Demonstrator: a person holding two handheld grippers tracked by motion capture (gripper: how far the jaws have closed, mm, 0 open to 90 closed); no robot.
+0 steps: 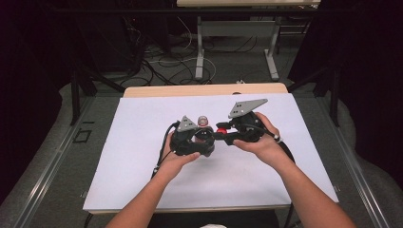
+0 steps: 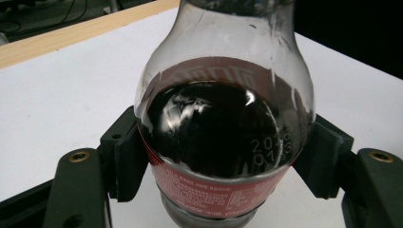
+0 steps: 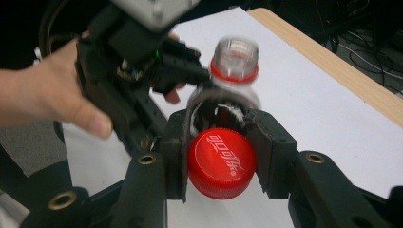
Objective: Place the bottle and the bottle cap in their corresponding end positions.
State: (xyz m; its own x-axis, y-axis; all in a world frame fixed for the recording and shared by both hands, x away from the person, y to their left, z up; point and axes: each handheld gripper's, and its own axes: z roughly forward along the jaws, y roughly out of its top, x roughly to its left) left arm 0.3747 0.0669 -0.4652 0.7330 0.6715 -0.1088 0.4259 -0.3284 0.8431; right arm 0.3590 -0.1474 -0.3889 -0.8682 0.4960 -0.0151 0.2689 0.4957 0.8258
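A small clear cola bottle (image 1: 203,121) (image 2: 223,128) with dark drink and a red label stands on the white table top, its neck open. My left gripper (image 1: 201,137) (image 2: 225,159) is shut on the bottle's body, one jaw on each side at the label's top edge. My right gripper (image 1: 222,130) (image 3: 223,152) is shut on the red screw cap (image 1: 221,128) (image 3: 222,163), held just to the right of the bottle and apart from its neck. In the right gripper view the bottle's open neck (image 3: 235,59) shows behind the cap, with the left gripper's body (image 3: 126,71) and a hand beside it.
A white sheet (image 1: 142,161) covers the table, with a wooden edge (image 1: 204,90) at the far side. Beyond it are floor cables (image 1: 161,66) and another table's metal legs (image 1: 199,52). Dark curtains stand on both sides.
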